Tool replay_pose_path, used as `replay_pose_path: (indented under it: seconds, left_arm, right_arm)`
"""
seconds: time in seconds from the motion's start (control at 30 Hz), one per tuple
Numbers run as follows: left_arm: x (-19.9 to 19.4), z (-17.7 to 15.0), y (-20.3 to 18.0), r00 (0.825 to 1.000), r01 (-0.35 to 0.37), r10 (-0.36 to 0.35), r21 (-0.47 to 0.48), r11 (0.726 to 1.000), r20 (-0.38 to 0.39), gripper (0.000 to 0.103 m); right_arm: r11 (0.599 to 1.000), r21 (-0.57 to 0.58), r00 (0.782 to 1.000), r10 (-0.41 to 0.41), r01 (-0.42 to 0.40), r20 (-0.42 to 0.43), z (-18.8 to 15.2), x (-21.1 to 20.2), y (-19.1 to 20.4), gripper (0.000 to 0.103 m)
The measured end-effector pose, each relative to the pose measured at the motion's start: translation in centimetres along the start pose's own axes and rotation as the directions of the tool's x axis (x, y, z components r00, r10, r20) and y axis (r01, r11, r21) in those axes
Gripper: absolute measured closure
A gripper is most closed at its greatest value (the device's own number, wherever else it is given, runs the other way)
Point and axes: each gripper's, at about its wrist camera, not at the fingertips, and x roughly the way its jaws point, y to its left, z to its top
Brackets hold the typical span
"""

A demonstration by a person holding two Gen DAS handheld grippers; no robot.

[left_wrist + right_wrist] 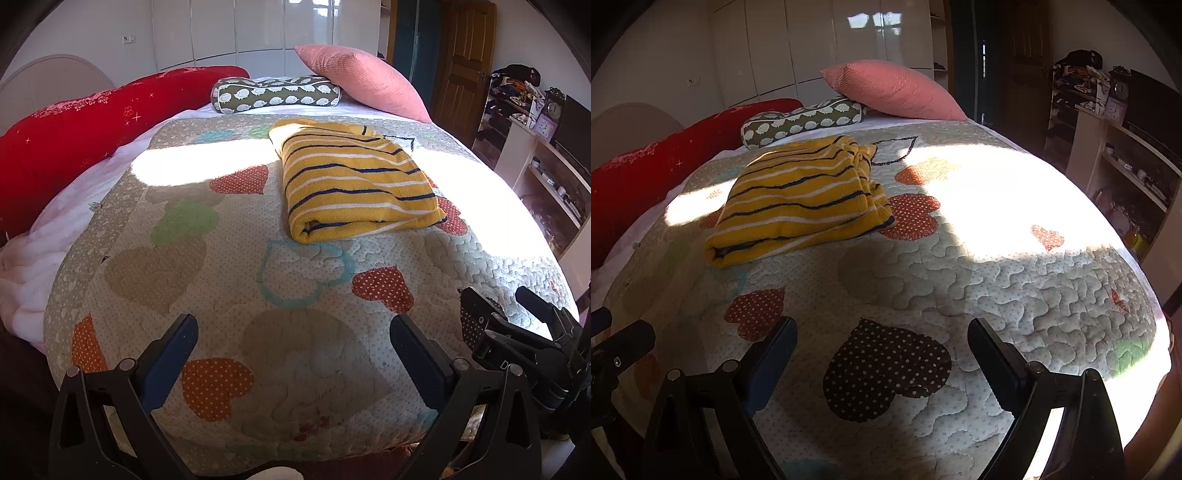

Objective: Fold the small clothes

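Striped yellow jumper (354, 181) lies folded, seemingly finished, on the quilt (295, 288) short of the pink pillow (365, 81), both tools, left (293, 336) and right (882, 338), spread apart and empty, well back from the jumper; next move: probably fetching another garment.
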Motion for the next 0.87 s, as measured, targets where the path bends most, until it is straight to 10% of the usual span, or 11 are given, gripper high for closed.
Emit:
replay_pose_path:
  seconds: [0.87]
  left_arm:
    - [1.4, -0.7, 0.3, 0.997, 0.028, -0.030, -0.037, 0.999, -0.071, 0.000]
  right_arm:
    - [0.998, -0.052, 0.999, -0.021, 0.019, -0.034, -0.7, 0.5, 1.5, 0.007]
